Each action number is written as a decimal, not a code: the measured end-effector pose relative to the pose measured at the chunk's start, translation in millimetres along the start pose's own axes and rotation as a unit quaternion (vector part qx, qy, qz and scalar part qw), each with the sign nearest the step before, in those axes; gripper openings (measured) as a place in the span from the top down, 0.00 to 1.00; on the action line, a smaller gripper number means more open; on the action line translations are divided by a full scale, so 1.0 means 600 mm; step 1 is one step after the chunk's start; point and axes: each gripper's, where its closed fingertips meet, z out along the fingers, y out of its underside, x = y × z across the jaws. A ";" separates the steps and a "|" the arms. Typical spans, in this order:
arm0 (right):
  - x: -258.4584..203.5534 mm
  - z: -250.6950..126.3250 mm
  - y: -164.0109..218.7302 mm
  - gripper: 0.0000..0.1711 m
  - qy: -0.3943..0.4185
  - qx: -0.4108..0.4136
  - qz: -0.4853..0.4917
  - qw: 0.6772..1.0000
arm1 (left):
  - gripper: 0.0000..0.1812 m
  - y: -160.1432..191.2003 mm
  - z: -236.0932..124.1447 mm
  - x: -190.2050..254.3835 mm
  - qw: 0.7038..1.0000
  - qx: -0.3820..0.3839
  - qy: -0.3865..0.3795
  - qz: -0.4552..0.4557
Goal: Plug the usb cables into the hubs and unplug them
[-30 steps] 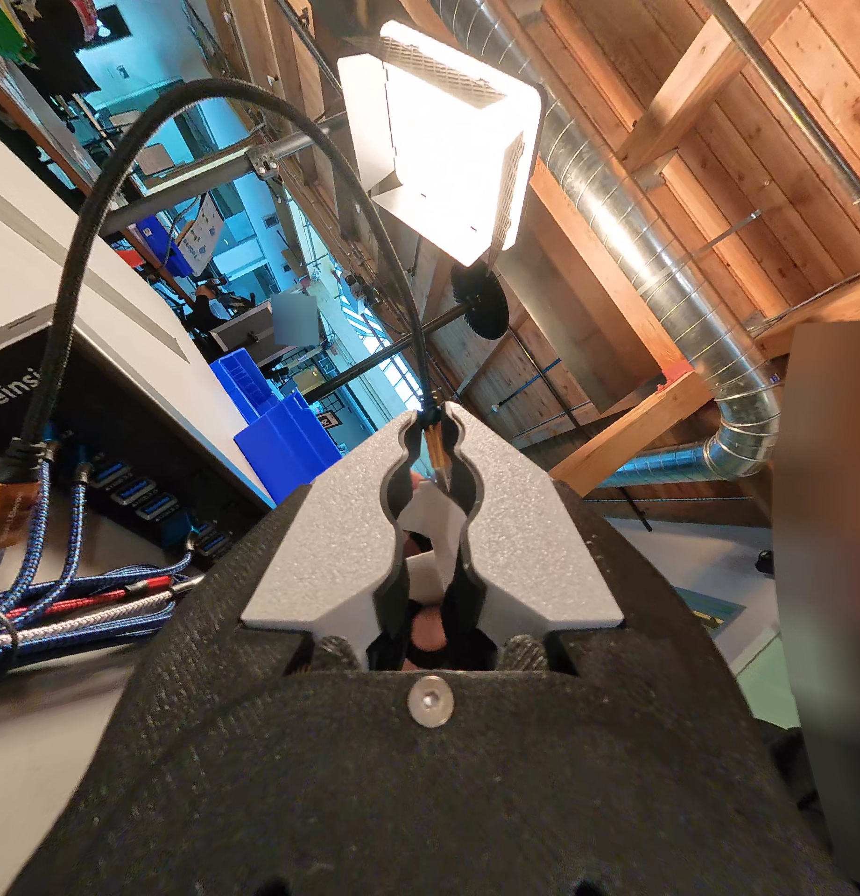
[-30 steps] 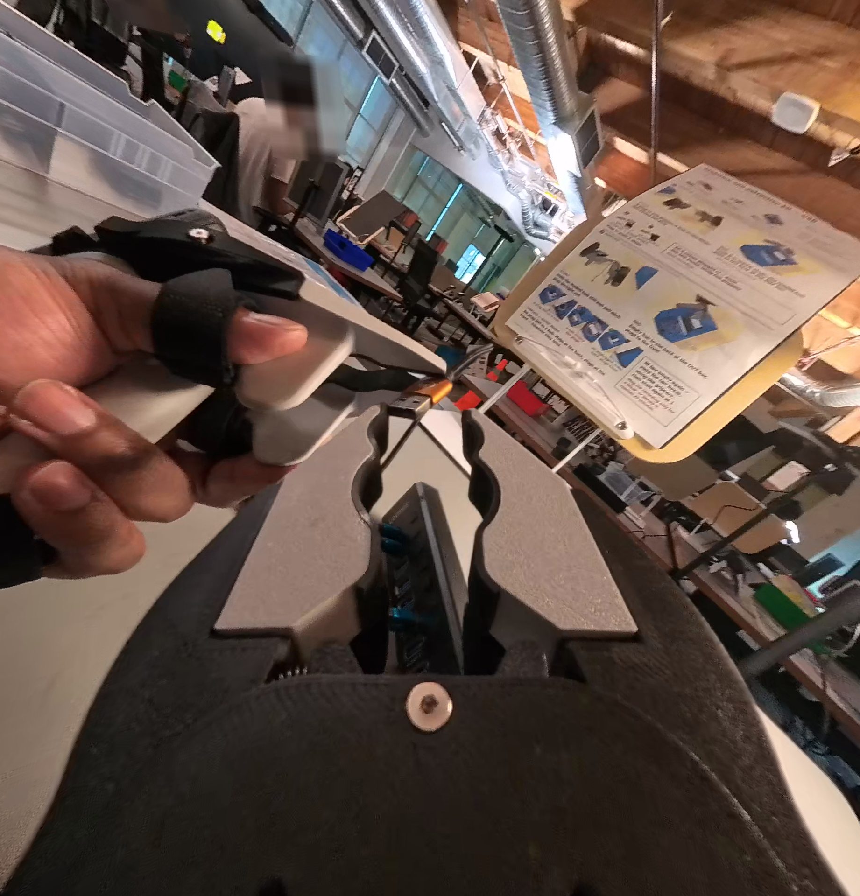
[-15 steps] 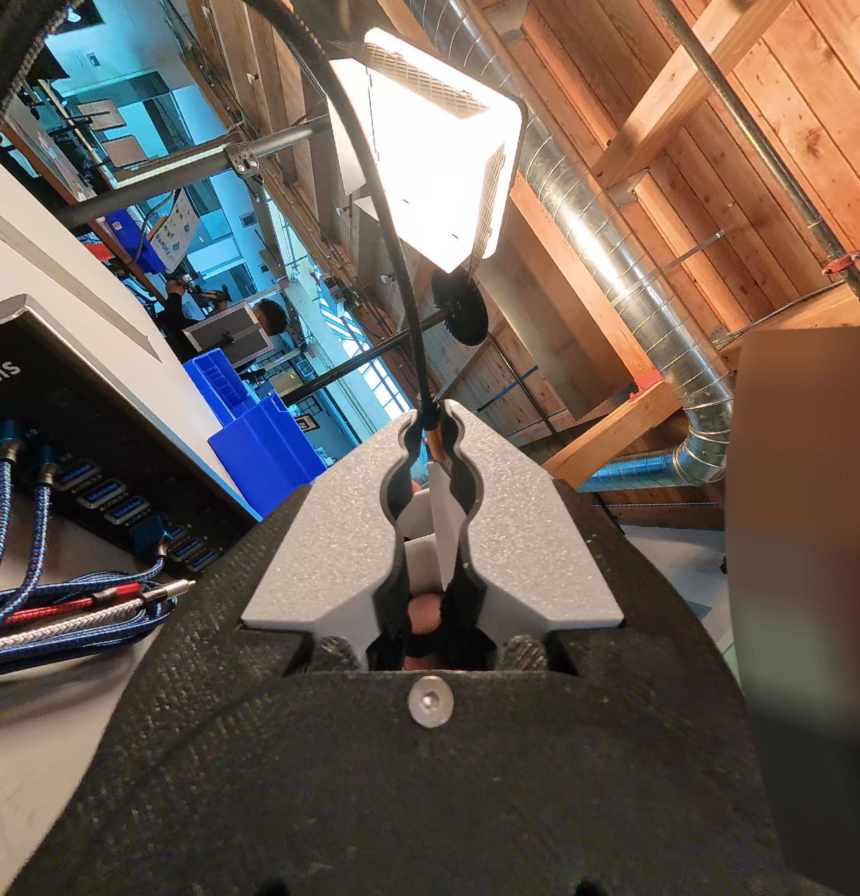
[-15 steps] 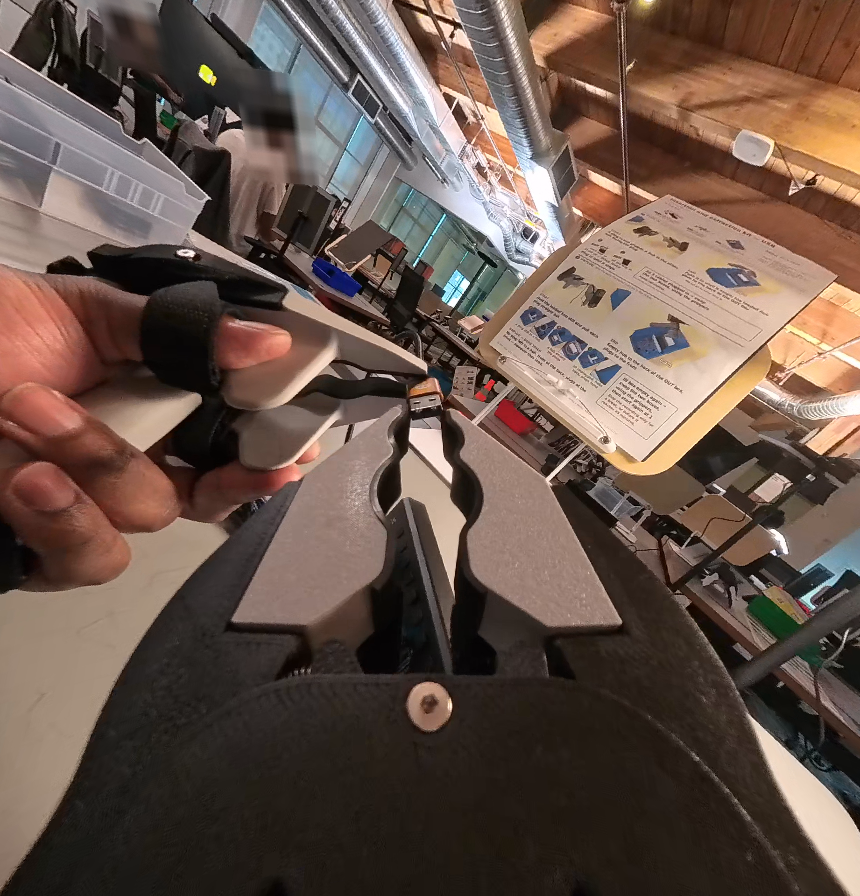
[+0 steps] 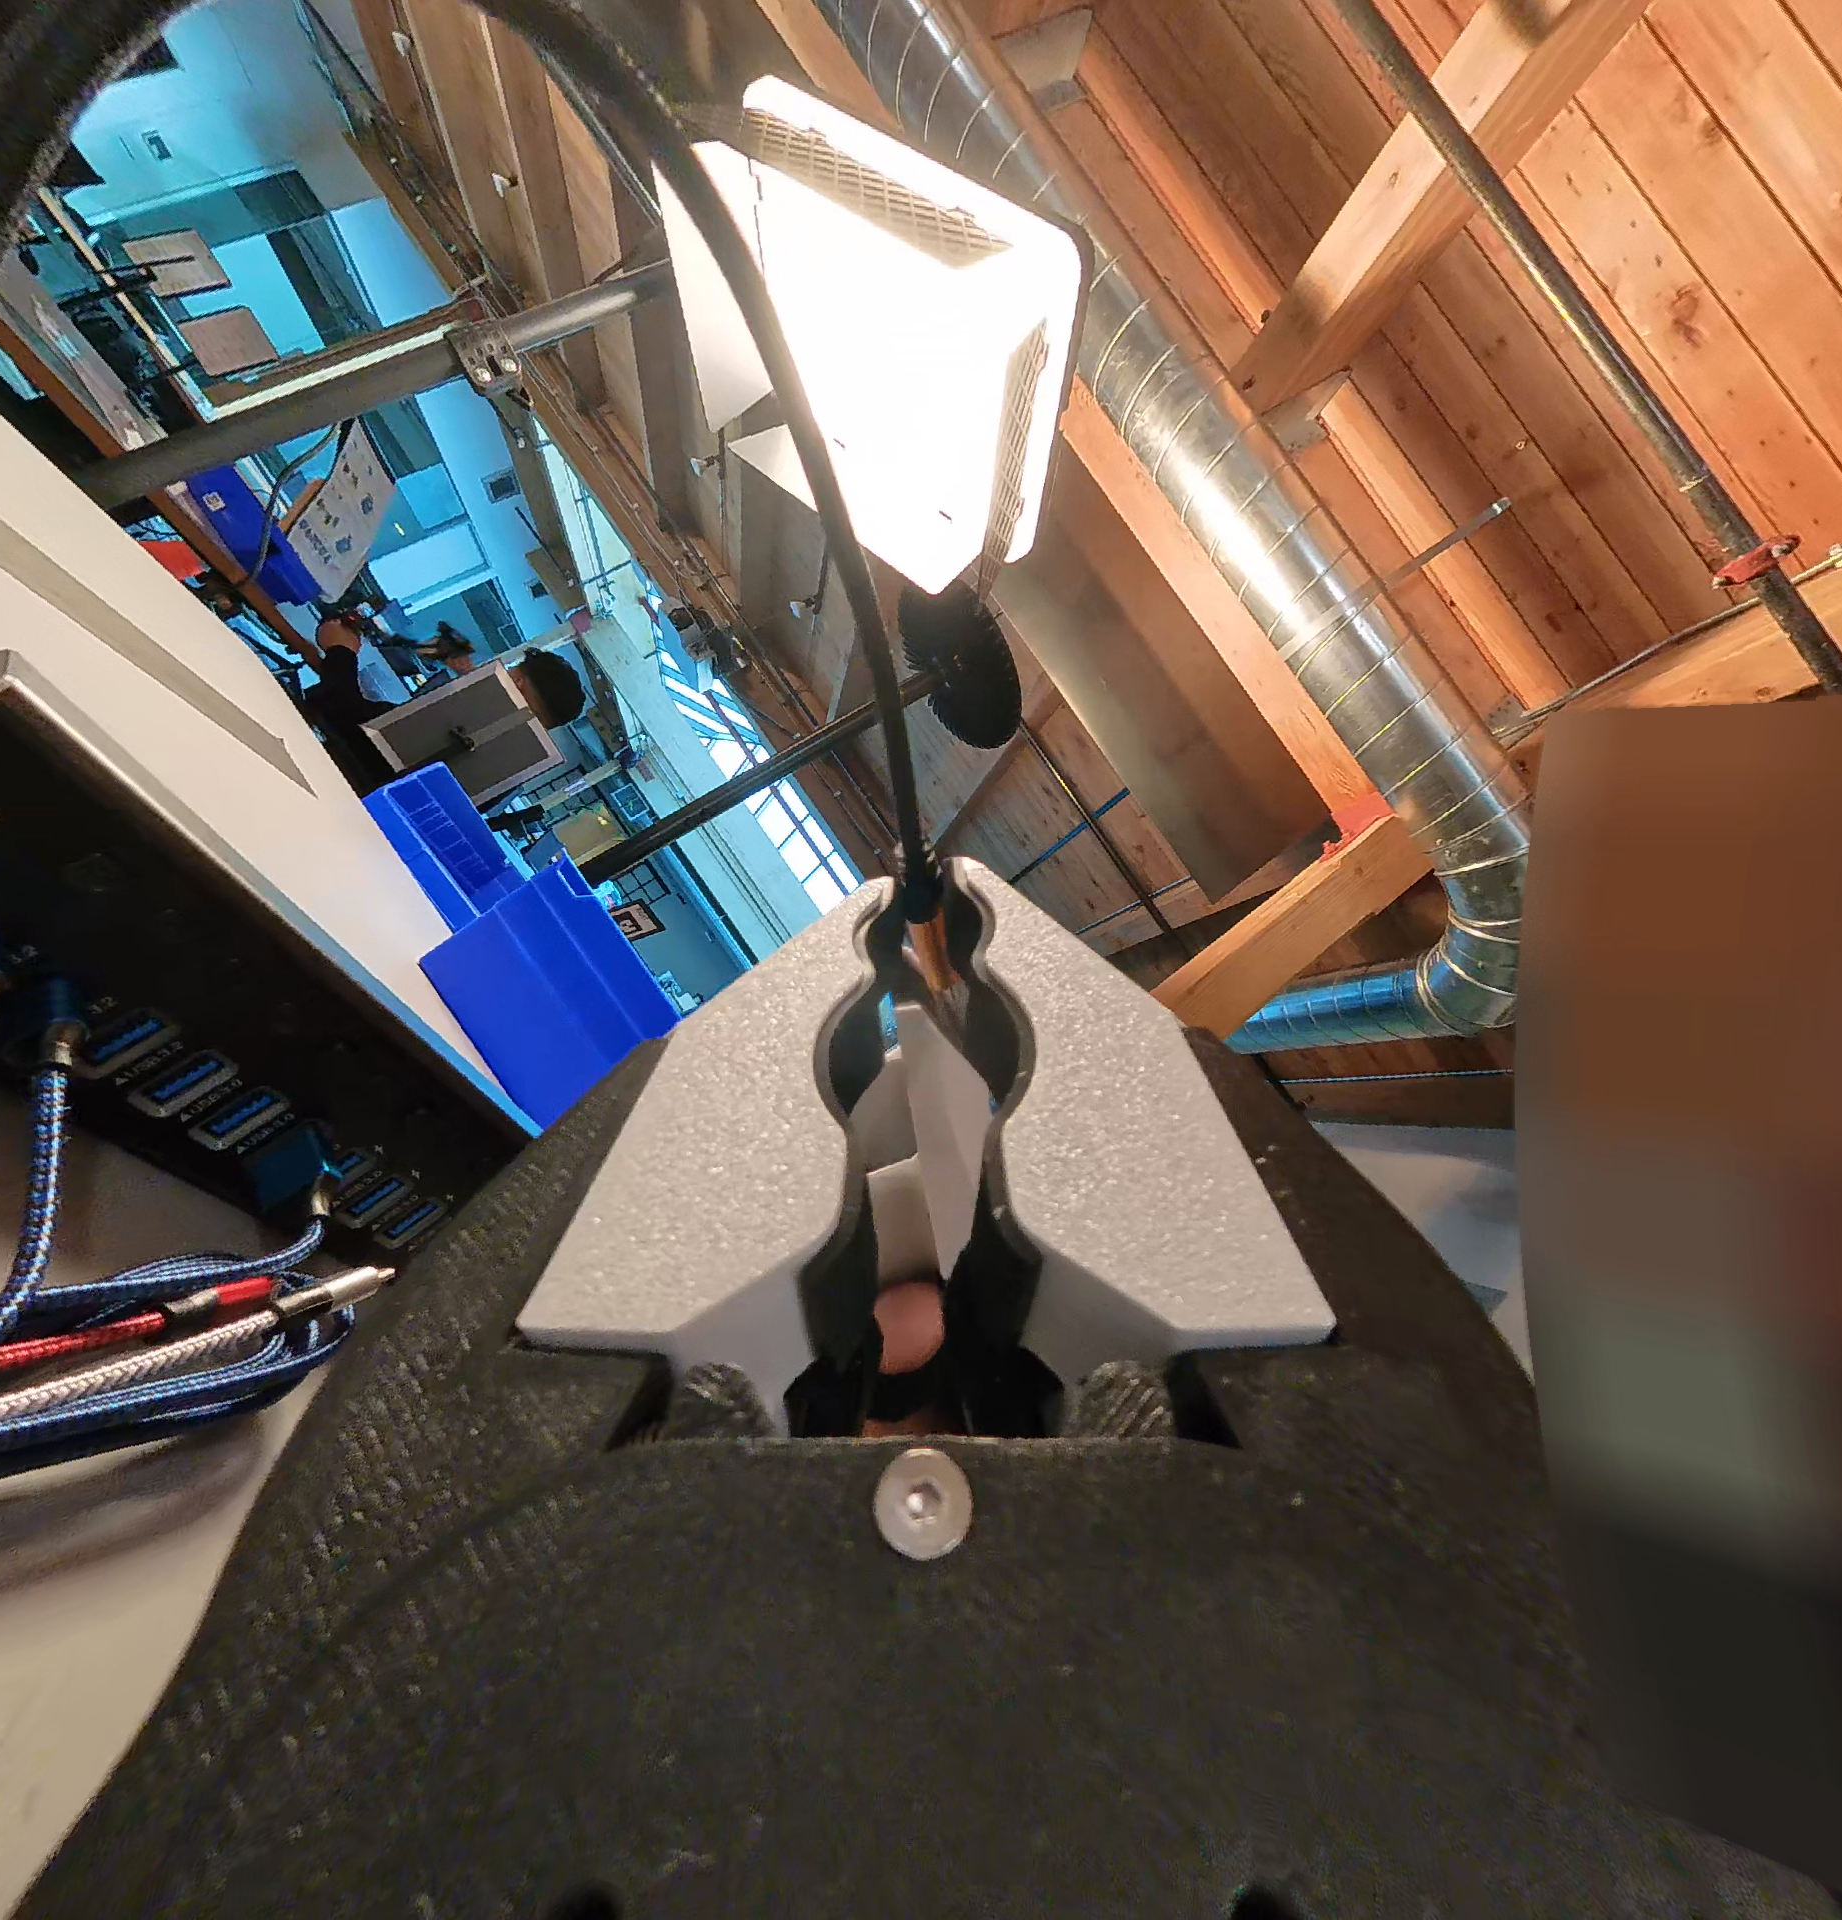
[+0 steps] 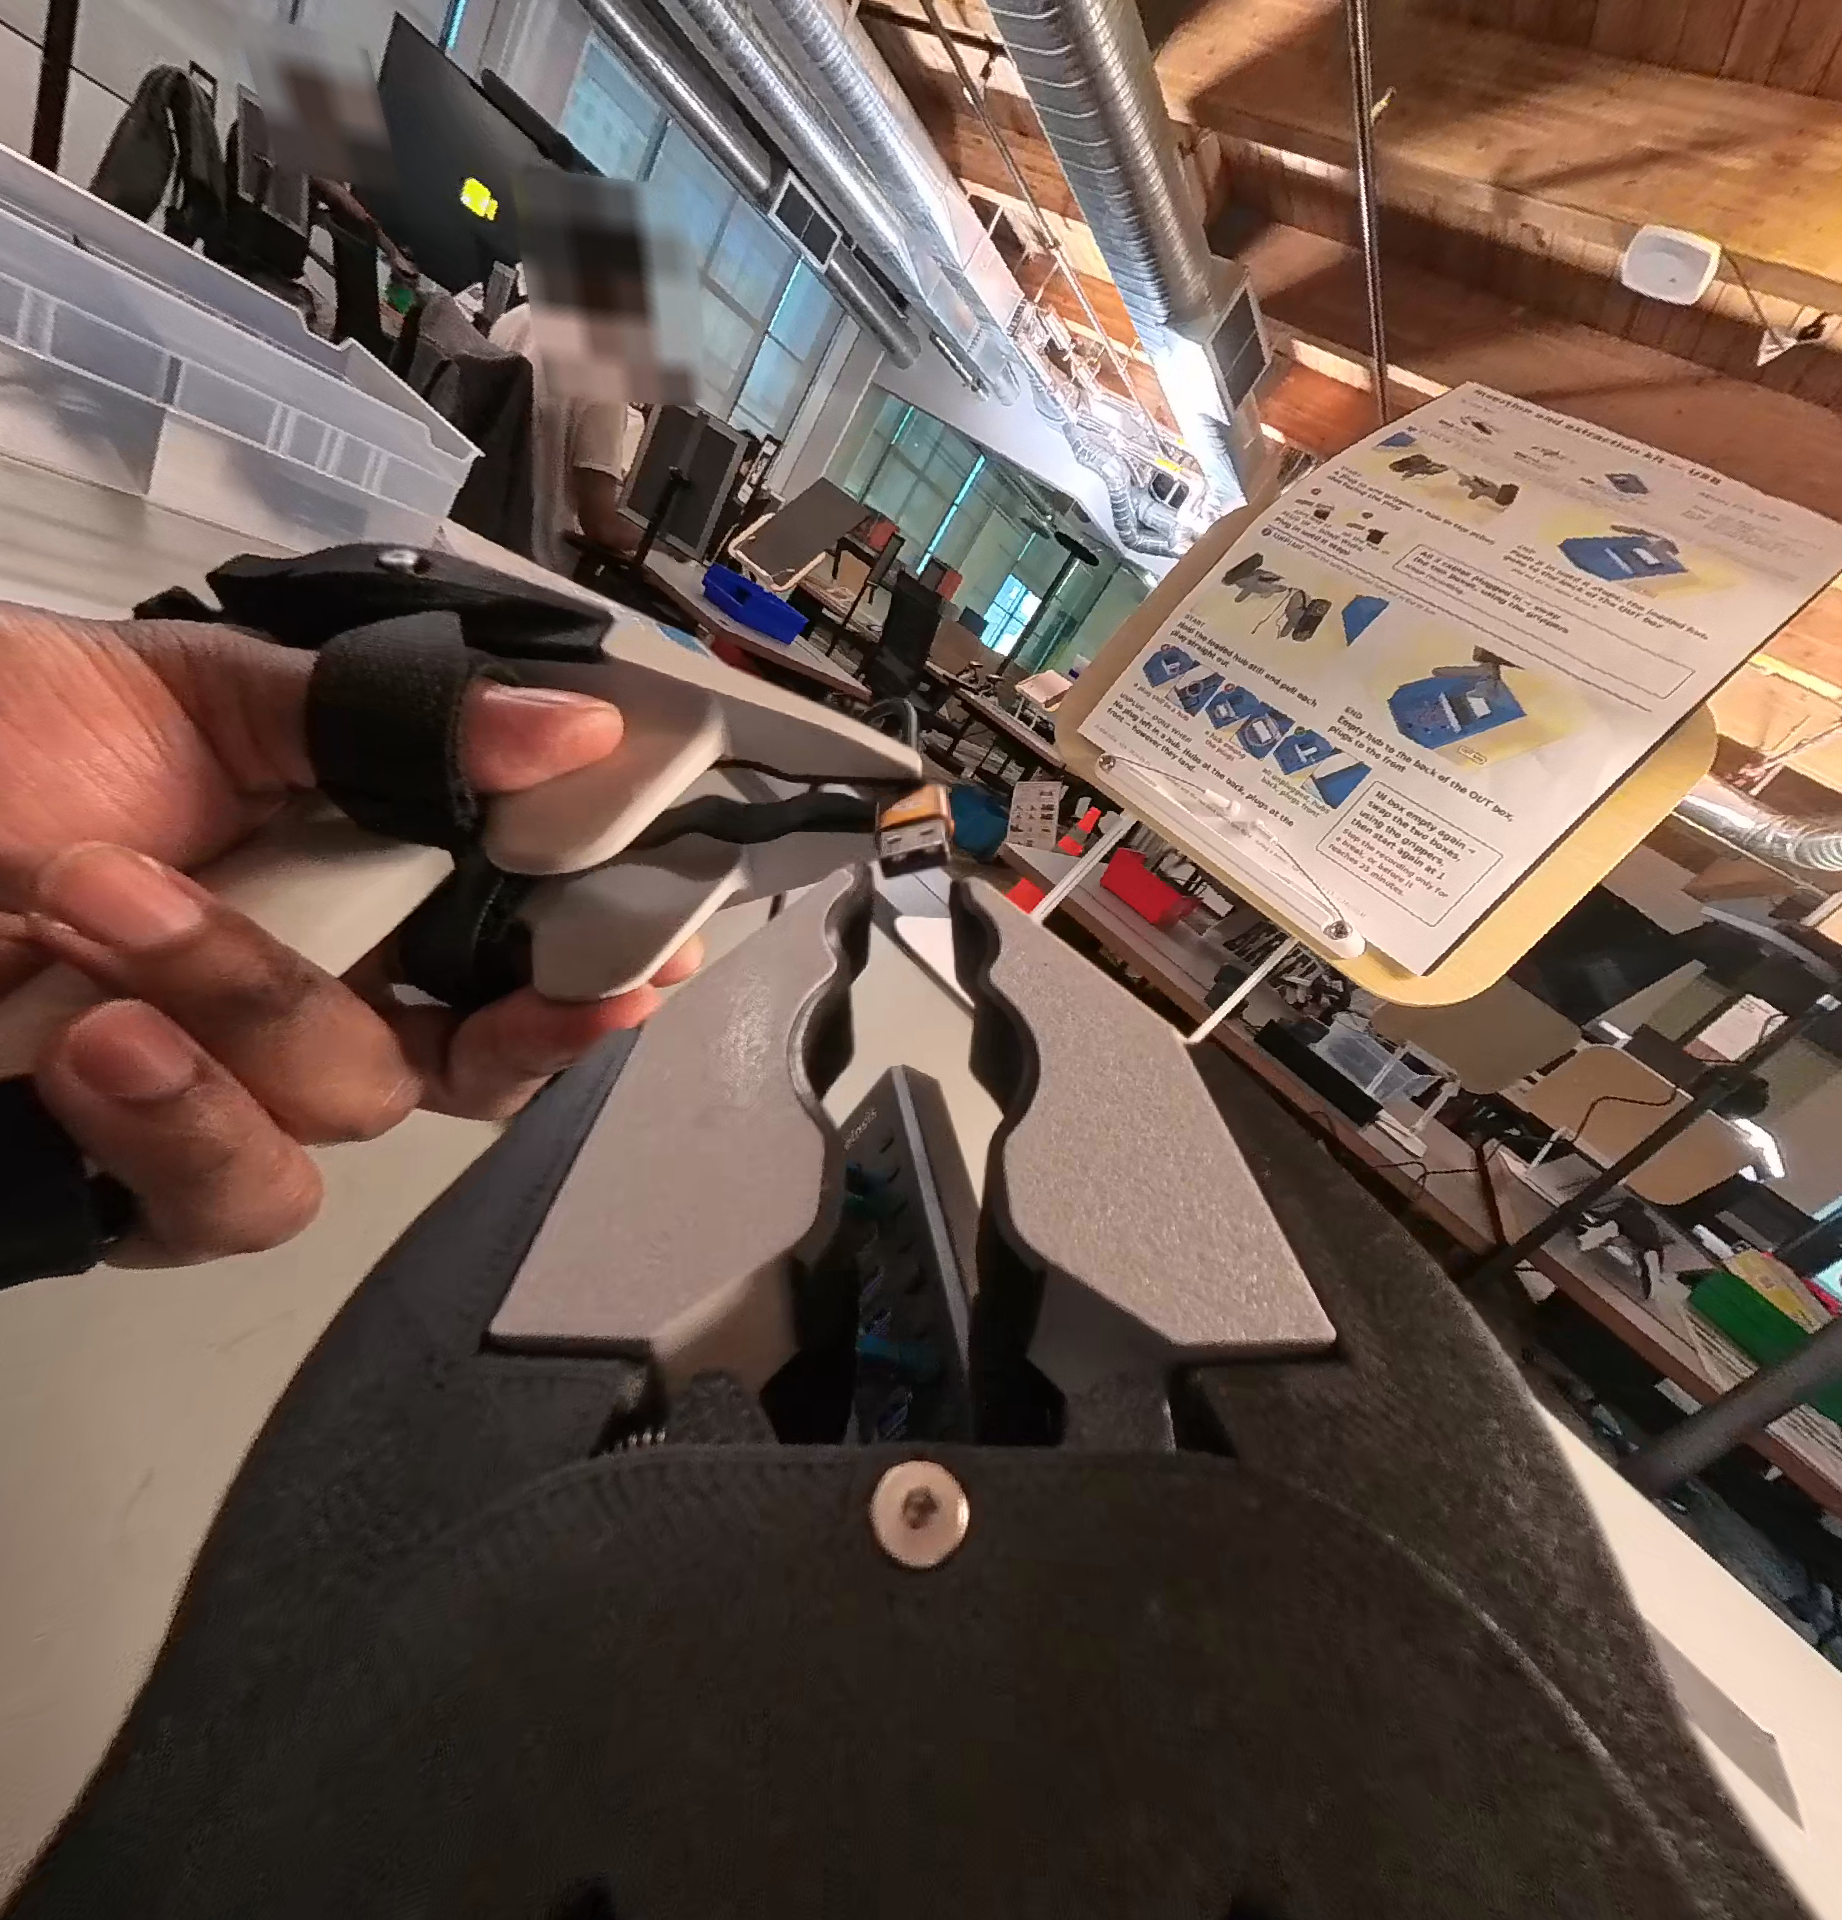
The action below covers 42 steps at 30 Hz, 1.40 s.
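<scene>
Tabletop [image 5: 55, 1621] pale (cables [image 5: 127, 1340] on it); ceiling [image 5: 1519, 260] timber; ducting [image 5: 1301, 561] silver

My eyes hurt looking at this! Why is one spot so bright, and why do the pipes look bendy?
Left wrist view: the lamp overhead faces the camera, so its panel glares to plain white; the wide-angle lens curves the duct. Right wrist view: no such glare, softer daylight from the windows, and the hand at the edge looks slightly blurred.
</scene>
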 end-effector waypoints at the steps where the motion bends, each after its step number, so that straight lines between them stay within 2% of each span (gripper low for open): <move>1: -0.002 0.000 0.000 0.91 -0.004 0.000 0.003 1.000 | 0.95 -0.002 0.000 0.002 1.000 0.002 0.002 0.001; 29: -0.004 -0.002 -0.004 0.89 -0.023 0.008 0.039 0.999 | 0.94 -0.002 0.001 0.009 1.000 -0.003 0.010 0.012; 36: -0.005 -0.009 -0.007 0.86 -0.038 0.015 0.045 0.998 | 0.95 -0.004 0.001 0.012 0.999 -0.008 0.008 0.036; 42: 0.005 -0.017 -0.009 0.83 -0.054 0.025 0.091 0.994 | 0.95 -0.006 0.001 0.018 0.997 -0.015 0.006 0.072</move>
